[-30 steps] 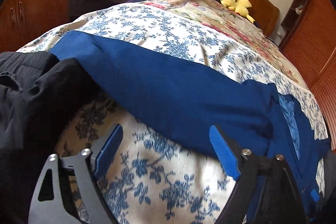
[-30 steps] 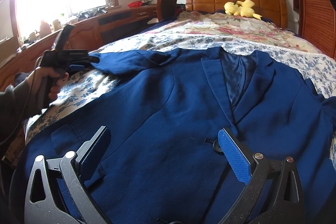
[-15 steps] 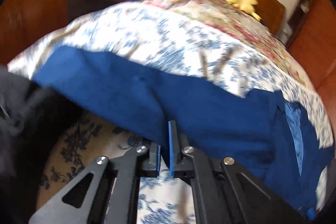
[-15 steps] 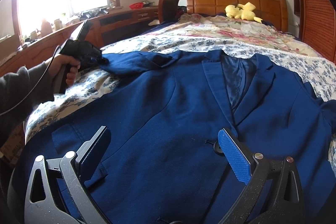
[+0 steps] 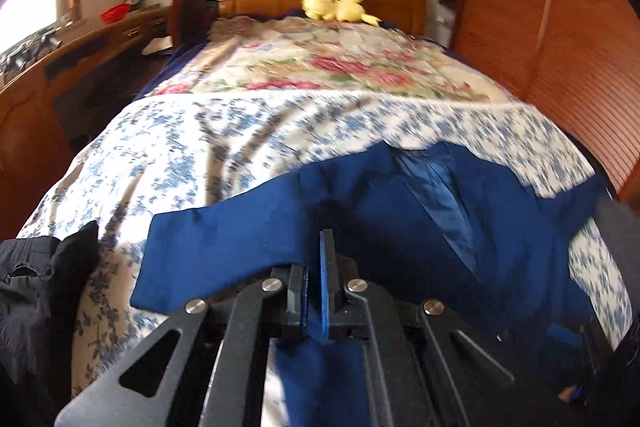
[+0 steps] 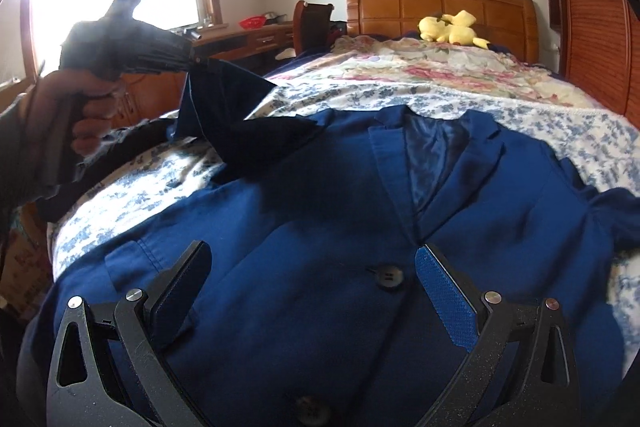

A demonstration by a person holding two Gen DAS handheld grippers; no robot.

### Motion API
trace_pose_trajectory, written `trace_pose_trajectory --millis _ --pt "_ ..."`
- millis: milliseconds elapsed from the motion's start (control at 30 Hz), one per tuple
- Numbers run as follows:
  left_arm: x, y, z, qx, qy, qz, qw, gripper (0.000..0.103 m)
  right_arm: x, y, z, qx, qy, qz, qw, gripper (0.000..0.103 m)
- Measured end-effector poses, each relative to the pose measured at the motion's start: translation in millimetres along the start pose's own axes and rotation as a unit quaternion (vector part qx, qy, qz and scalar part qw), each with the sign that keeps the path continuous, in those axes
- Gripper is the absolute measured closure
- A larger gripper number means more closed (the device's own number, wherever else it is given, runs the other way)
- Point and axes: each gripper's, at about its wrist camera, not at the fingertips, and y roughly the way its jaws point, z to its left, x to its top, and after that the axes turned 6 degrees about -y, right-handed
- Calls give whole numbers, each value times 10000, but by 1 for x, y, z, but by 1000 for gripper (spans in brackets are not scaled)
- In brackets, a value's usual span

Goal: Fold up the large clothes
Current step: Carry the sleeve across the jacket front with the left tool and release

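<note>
A large navy blue blazer (image 6: 320,227) lies face up on the flowered bedspread, collar toward the headboard. My left gripper (image 5: 320,267) is shut on the blazer's left sleeve (image 5: 224,247) and holds it lifted off the bed. In the right wrist view the left gripper (image 6: 192,61) shows at upper left with the sleeve (image 6: 232,115) hanging from its tips. My right gripper (image 6: 312,279) is open and empty, hovering just above the blazer's front near a black button (image 6: 386,275).
A bed (image 5: 240,155) with blue flowered and pink flowered covers, wooden headboard (image 6: 440,7) and a yellow plush toy (image 6: 452,27). Black clothing (image 5: 36,299) lies at the bed's left edge. A wooden desk (image 6: 248,39) stands left; a wooden wardrobe (image 6: 592,7) stands right.
My left gripper closed on the sleeve, then lifted it up and swung it toward the blazer body. My right gripper stayed open above the blazer front.
</note>
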Motion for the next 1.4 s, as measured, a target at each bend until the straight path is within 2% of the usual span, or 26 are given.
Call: trace_pose_trajectory --millis 100,400,600,667,767,933,1400 --pt "-11 6 -13 48 111 223 9997 103 0 -11 -5 -191 -46 46 9998 0" --pt "-48 0 -31 123 605 277 9977 96 -4 -26 -29 -547 229 168 9981 0" --pt "-58 -26 -26 -224 666 149 9974 81 4 -44 -25 -703 194 83 9973 0" --pt "-60 -37 -23 -225 685 63 9974 71 6 -48 -23 -762 164 45 9970 0" --pt "-65 -52 -14 -351 551 -3 9979 65 9 -49 -22 -828 198 77 9963 0" --pt "-69 -55 10 -209 452 25 9988 60 11 -44 -18 -841 154 148 9962 0" --pt "-72 19 108 559 -254 385 9974 57 -8 1 1 -665 -124 639 9957 0"
